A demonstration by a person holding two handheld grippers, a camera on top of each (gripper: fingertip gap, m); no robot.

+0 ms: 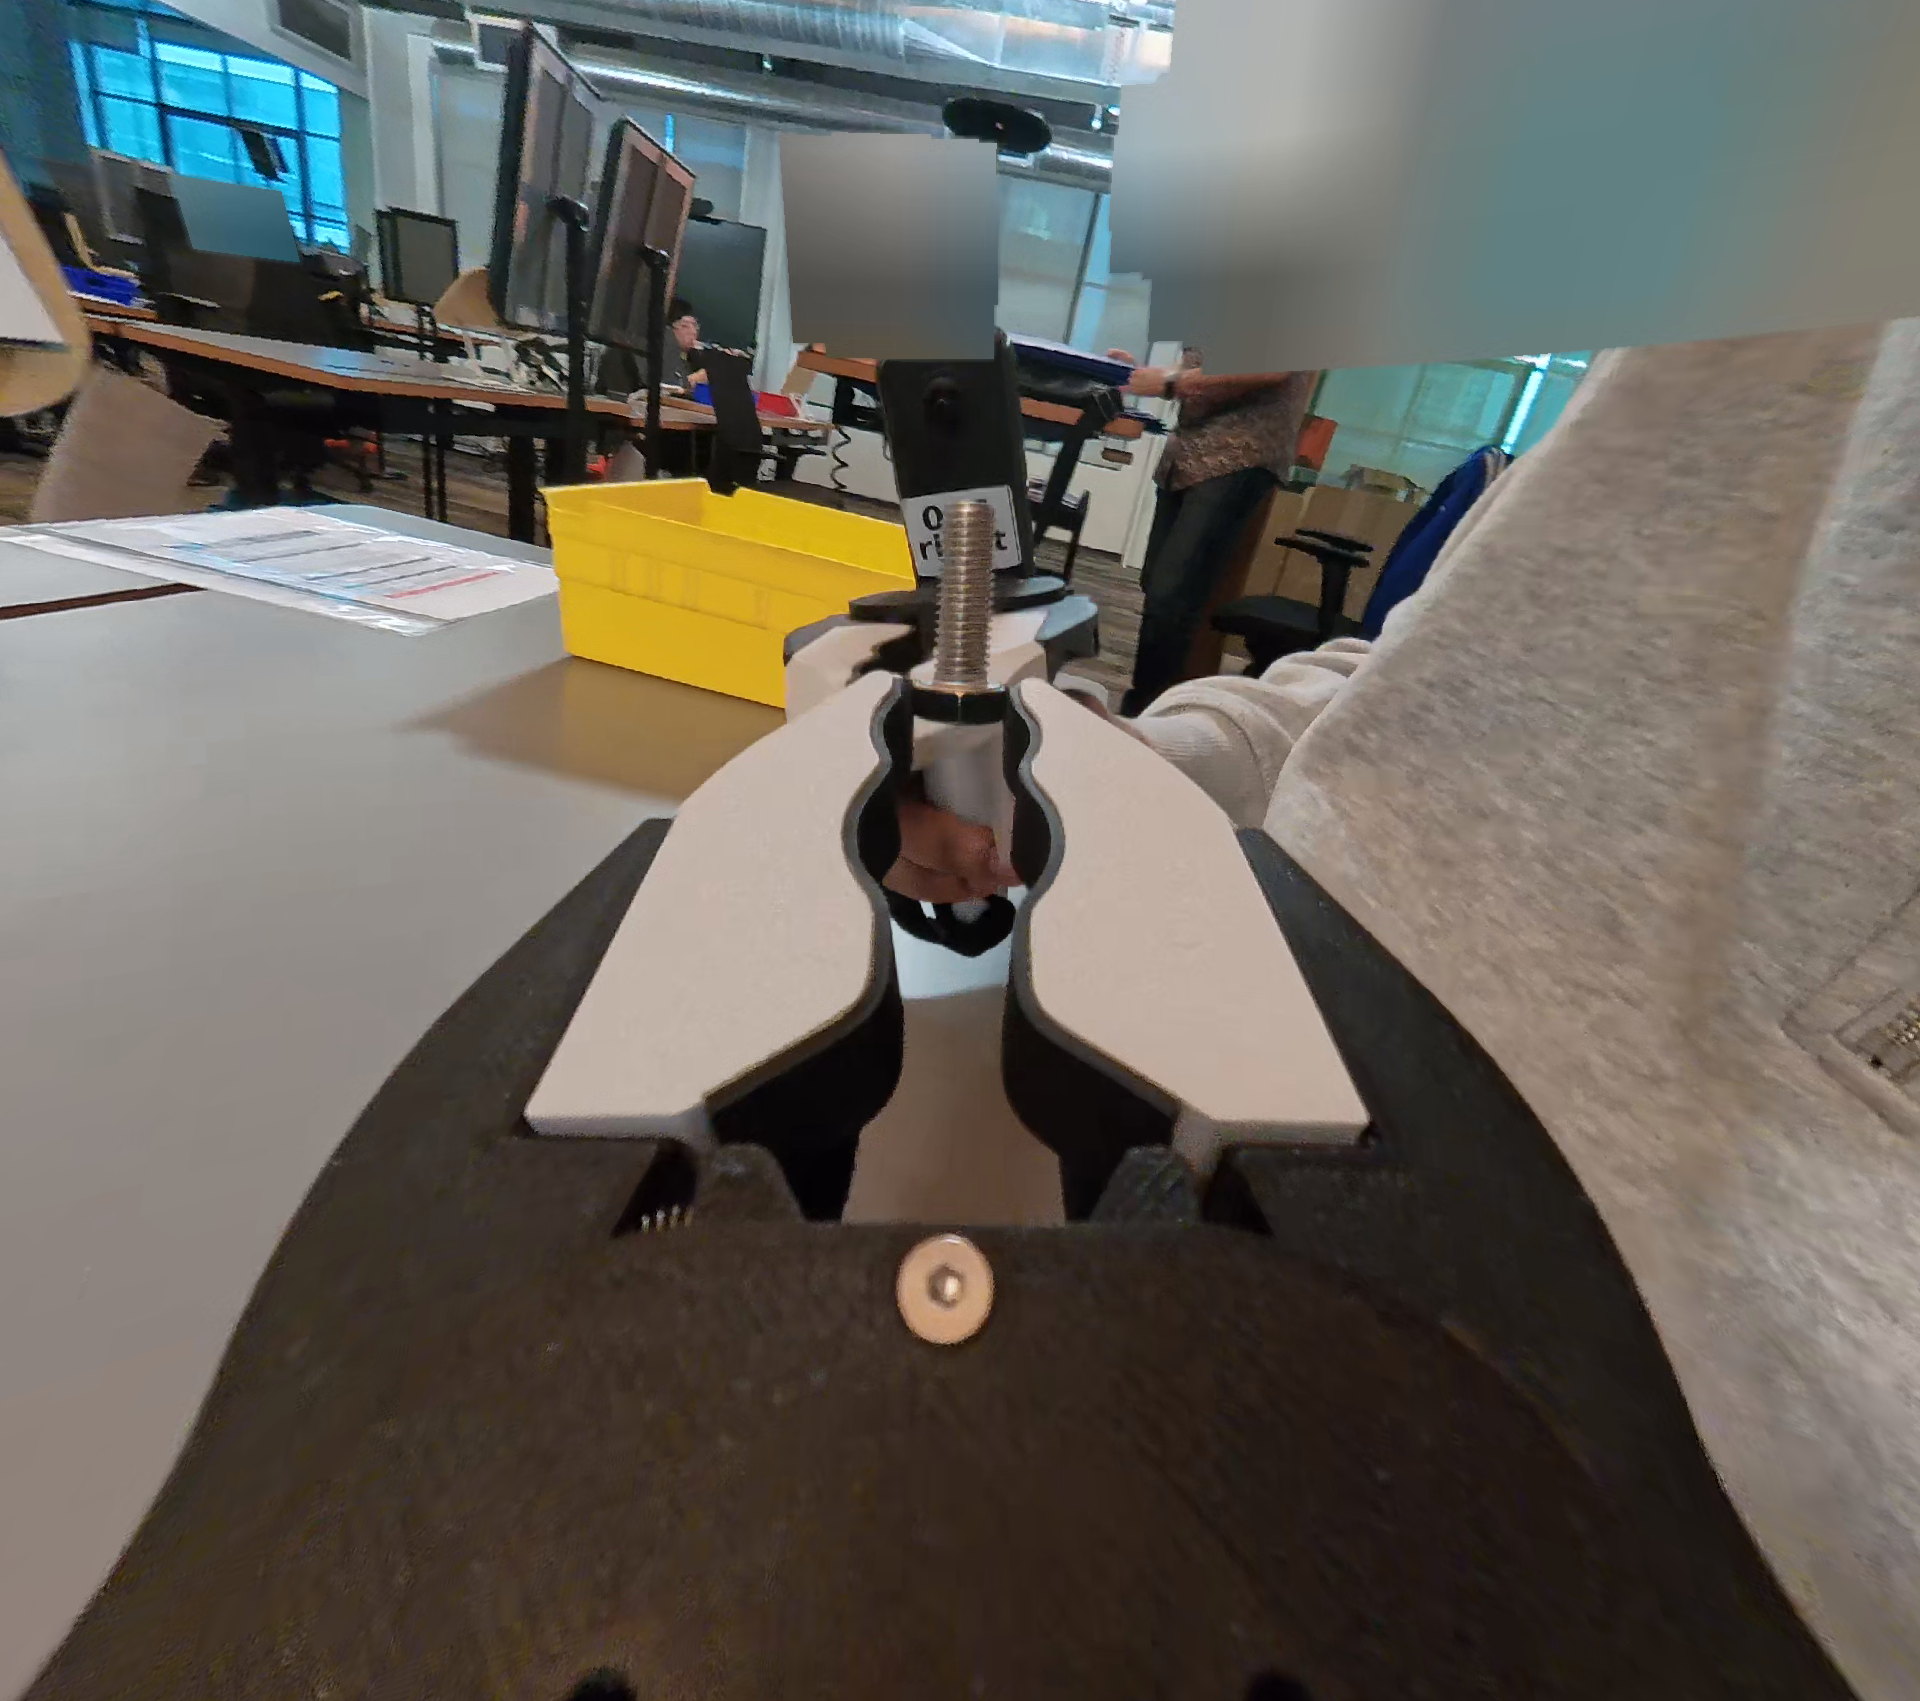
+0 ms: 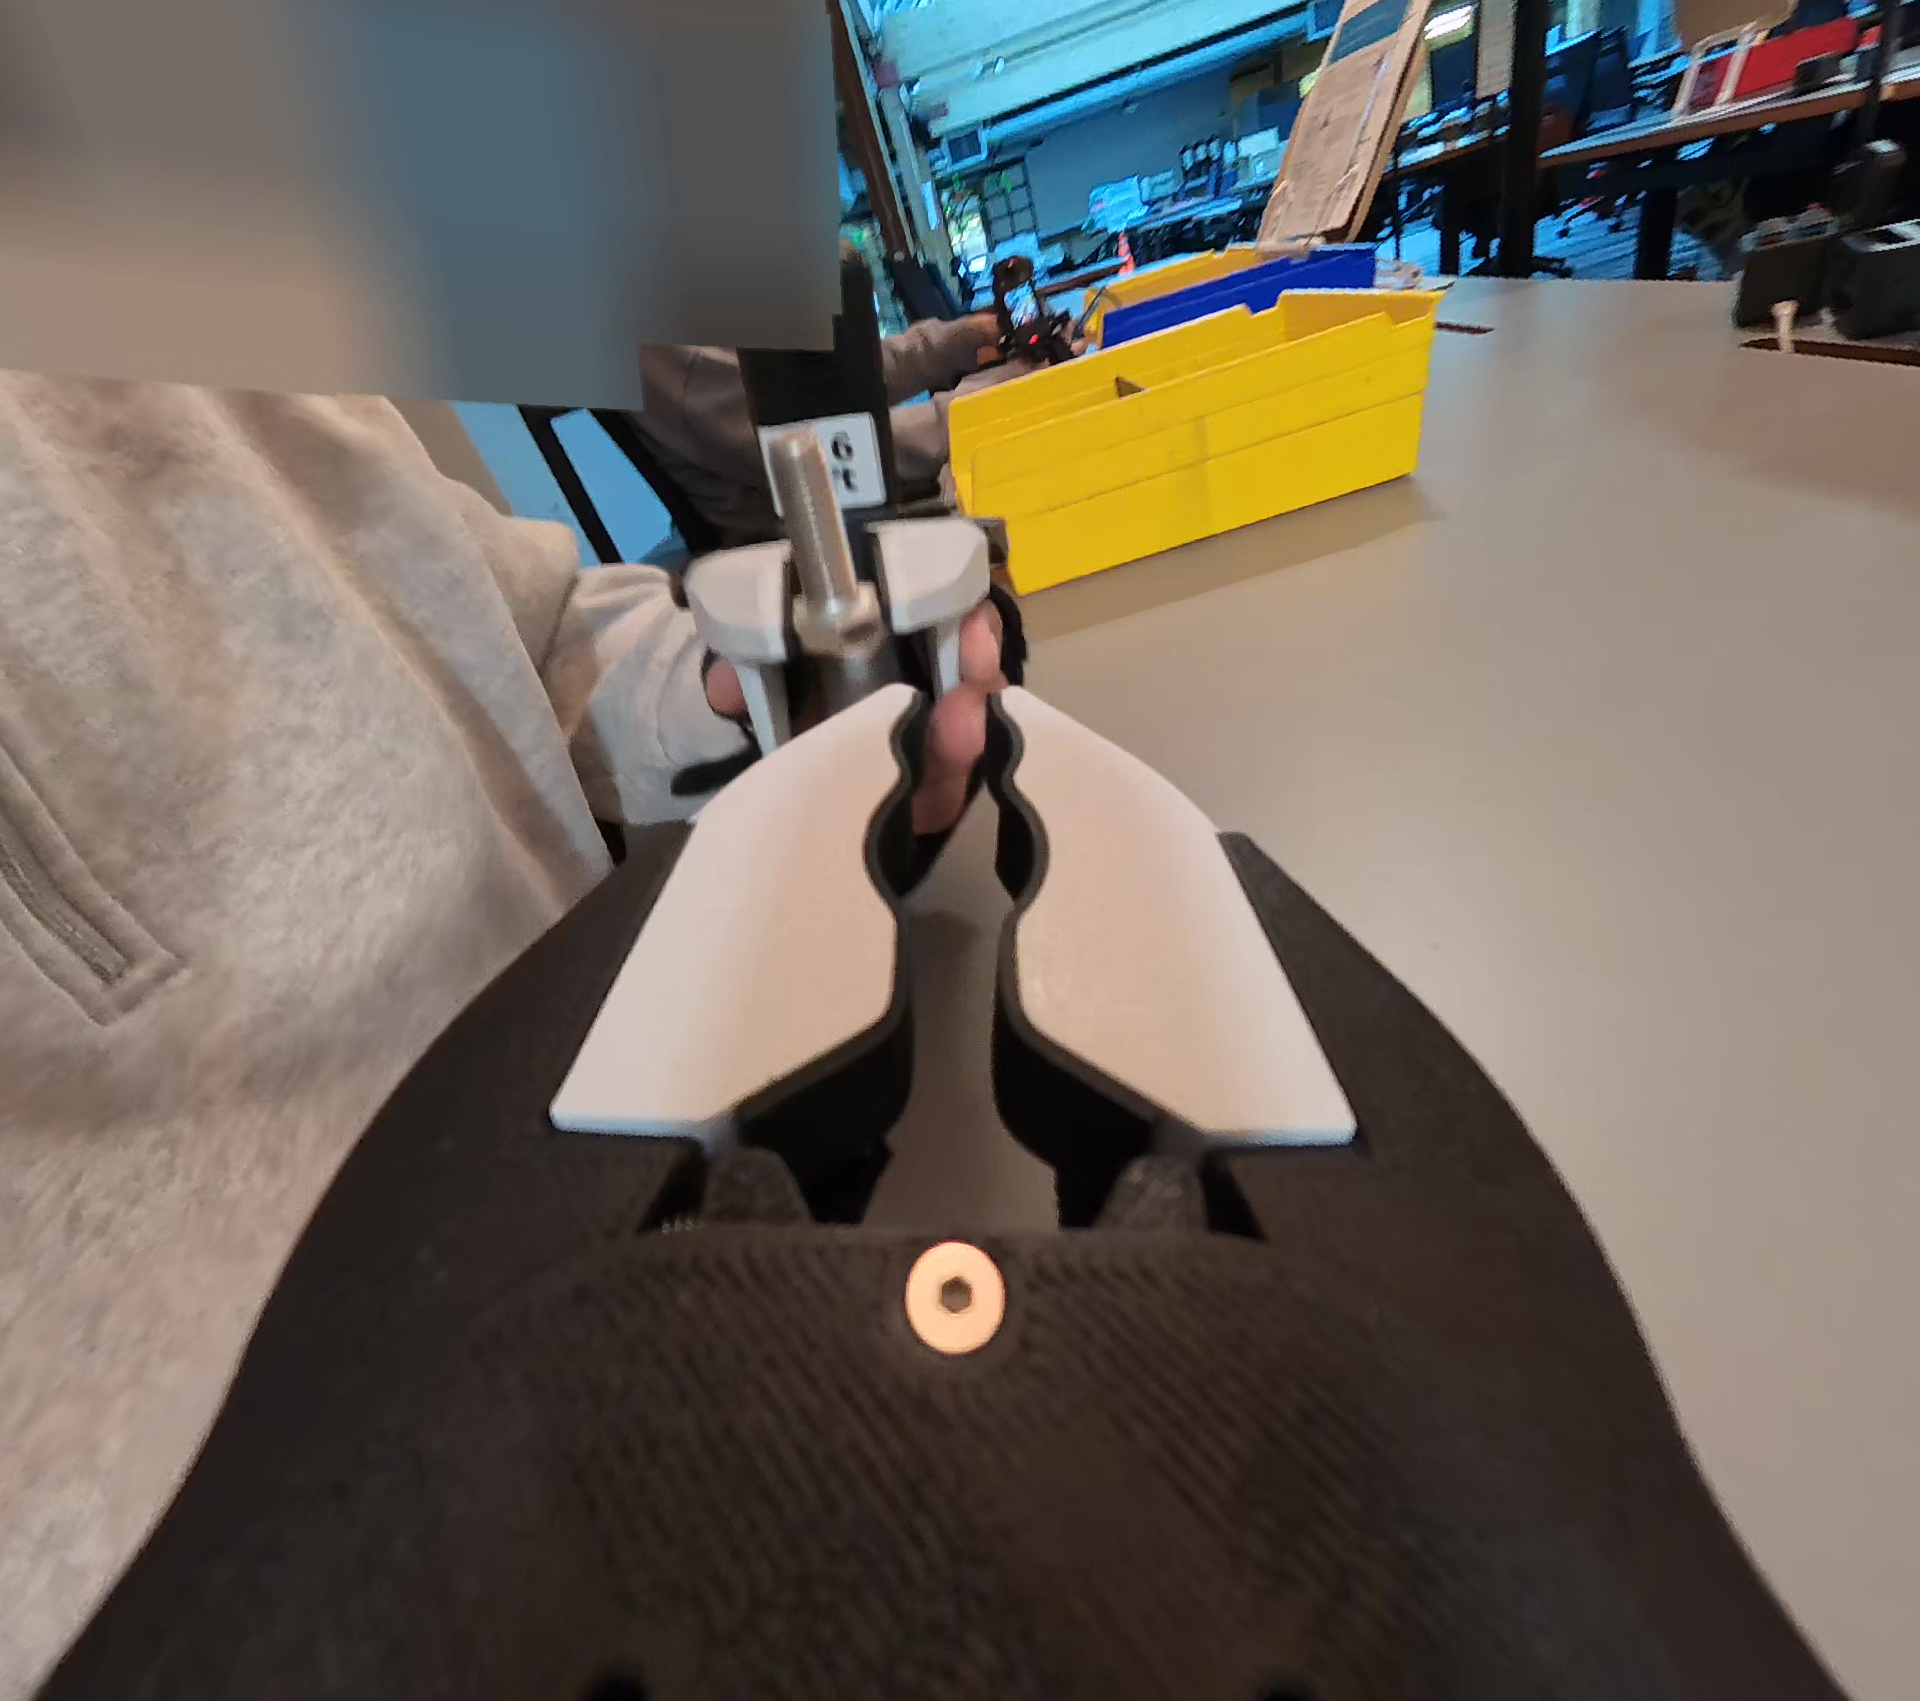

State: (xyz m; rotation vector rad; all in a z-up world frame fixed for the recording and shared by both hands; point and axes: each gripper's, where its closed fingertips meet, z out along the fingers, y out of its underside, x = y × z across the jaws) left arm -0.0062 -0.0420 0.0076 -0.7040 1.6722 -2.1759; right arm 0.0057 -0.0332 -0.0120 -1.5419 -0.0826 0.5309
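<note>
The left gripper (image 1: 954, 701) clamps a bolt (image 1: 964, 602); the right gripper (image 2: 956, 706) stands narrow, apparently empty. The yellow bin (image 2: 1195, 446), upper centre, hides its contents.

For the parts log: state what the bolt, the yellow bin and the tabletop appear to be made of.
The bolt: bare metal, probably steel; silvery sheen, cut threads. The yellow bin: moulded plastic, it seems; even colour, ribbed walls. The tabletop: likely grey laminate; smooth, matte, faint reflections.
</note>
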